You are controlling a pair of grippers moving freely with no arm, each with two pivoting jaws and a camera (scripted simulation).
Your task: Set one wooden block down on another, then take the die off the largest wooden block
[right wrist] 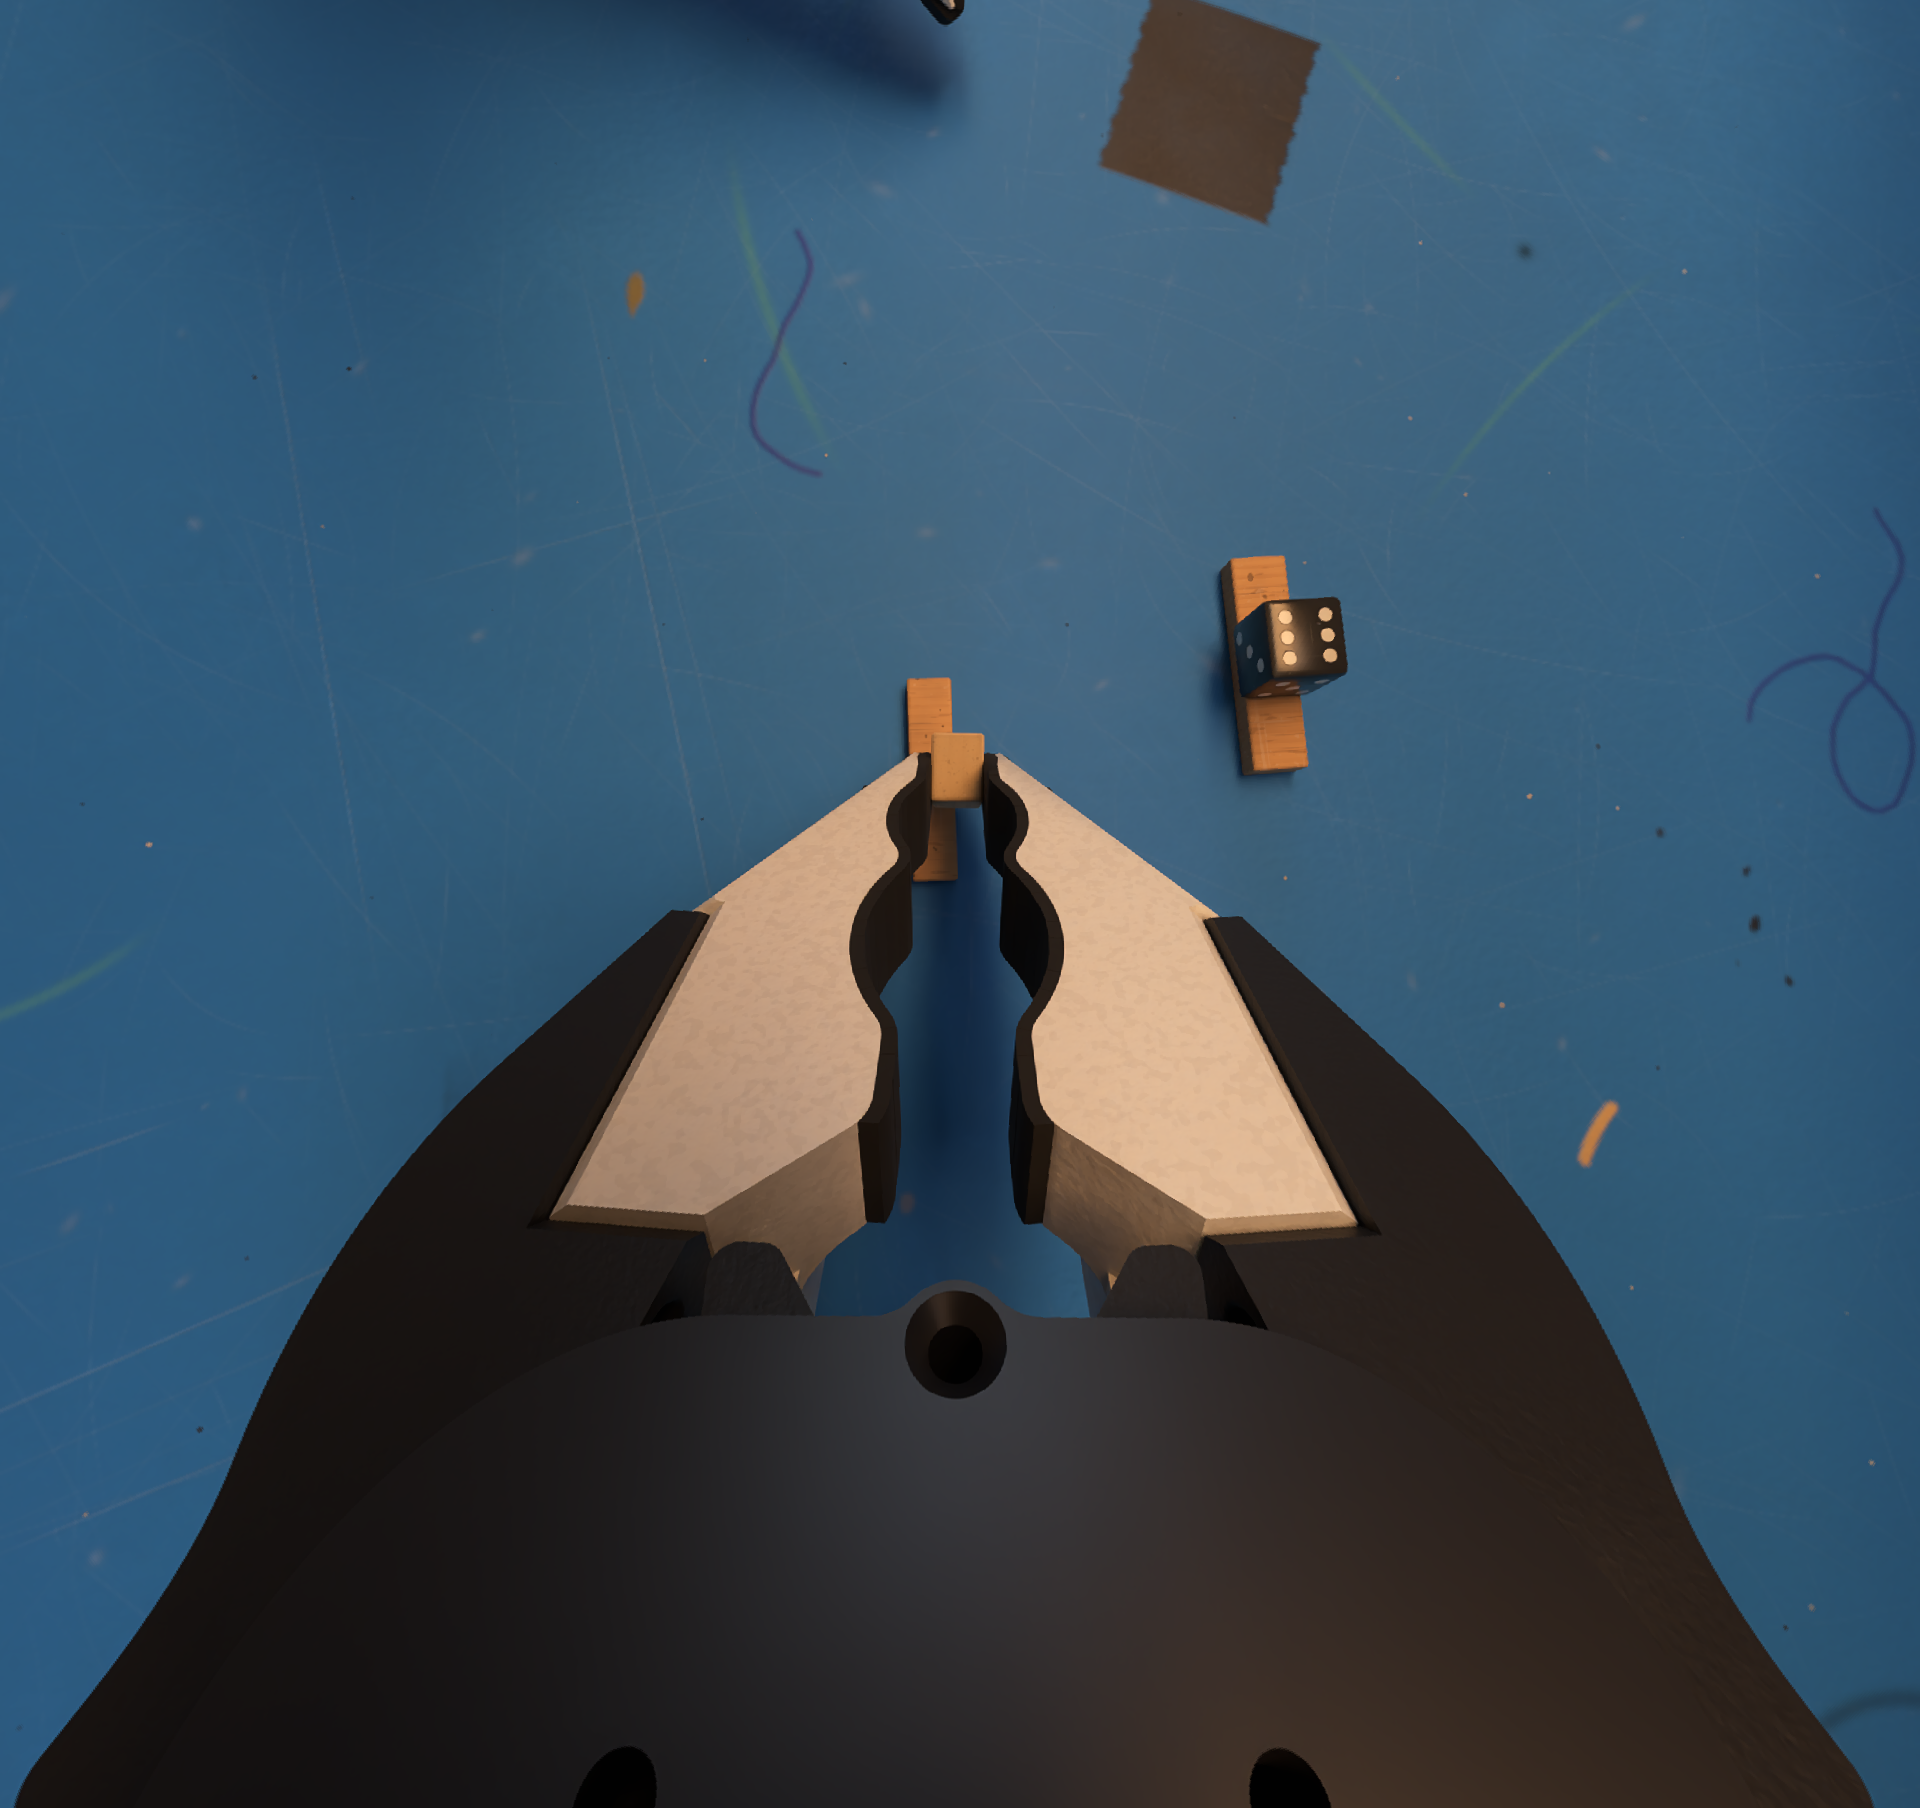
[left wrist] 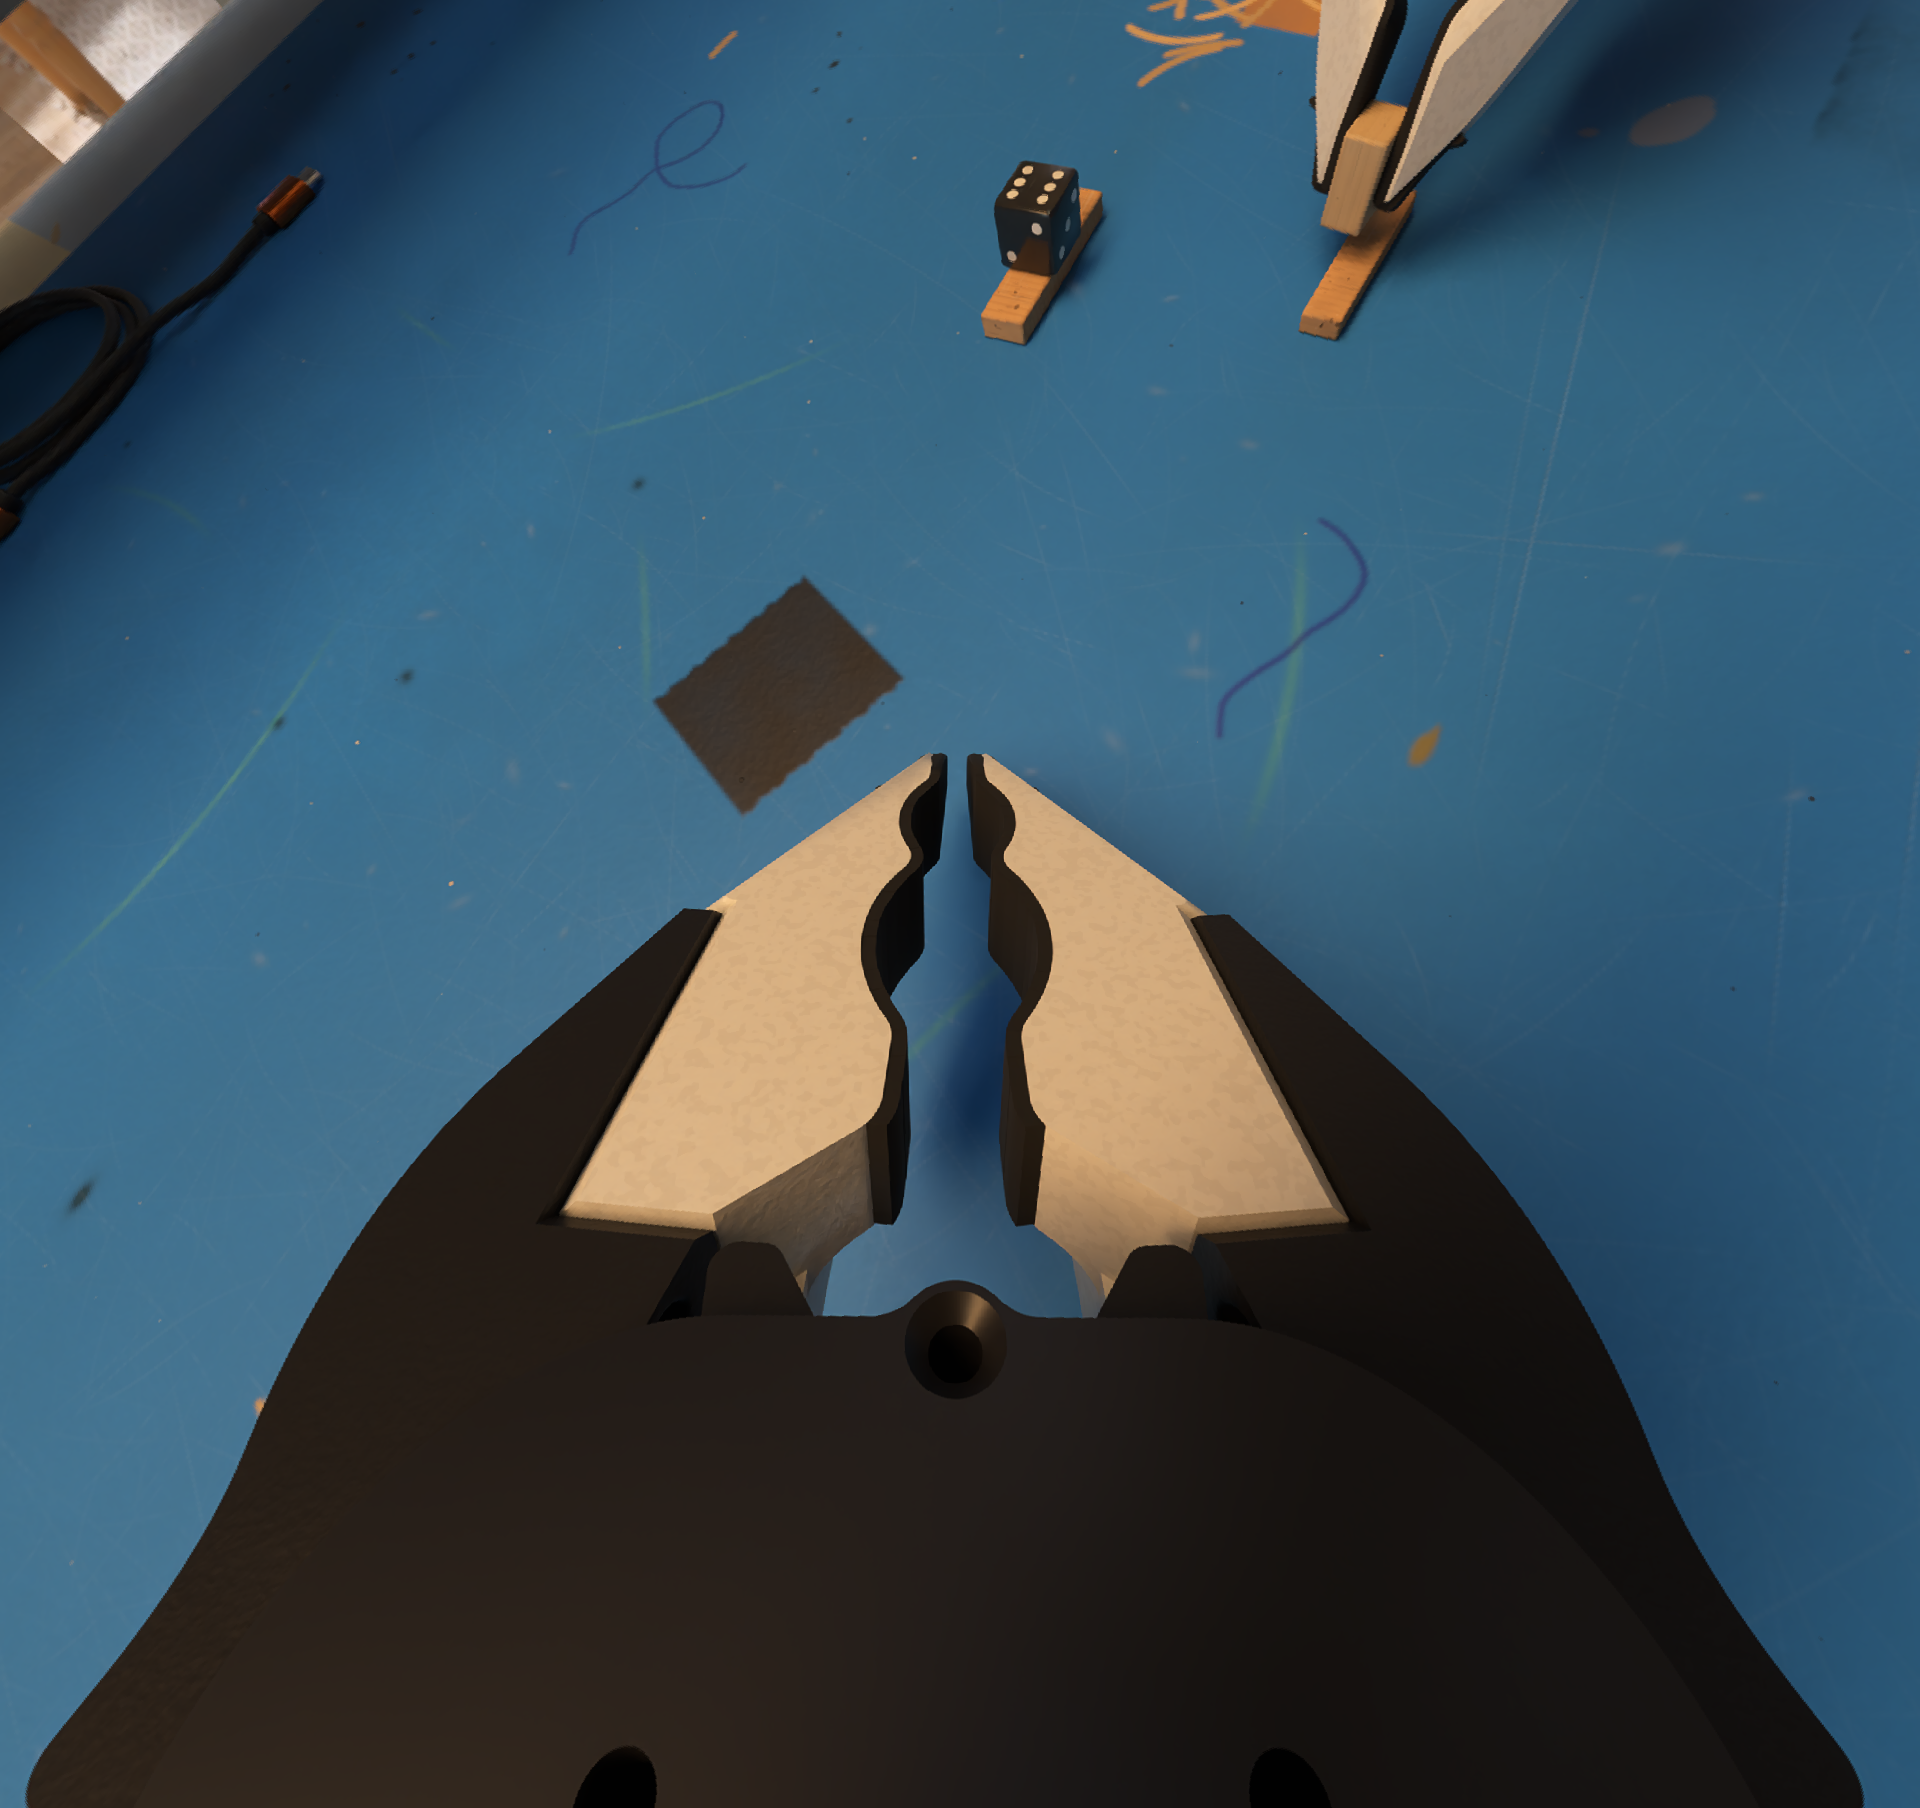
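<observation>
Blue table (left wrist: 1039, 511): right jaws (right wrist: 956, 771) clamp small block (right wrist: 957, 767) over plank (right wrist: 929, 714) for stacking; left jaws (left wrist: 956, 771) nearly closed, empty.

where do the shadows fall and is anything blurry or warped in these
Left wrist view: sharp, warm light; the right gripper casts a soft shadow to its right; wide-angle stretch at the edges. Right wrist view: also sharp; the die shades the table to its left.

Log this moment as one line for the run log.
right gripper: shut on small pale block, over flat block | left gripper: shut, empty | die: on other flat block
</observation>
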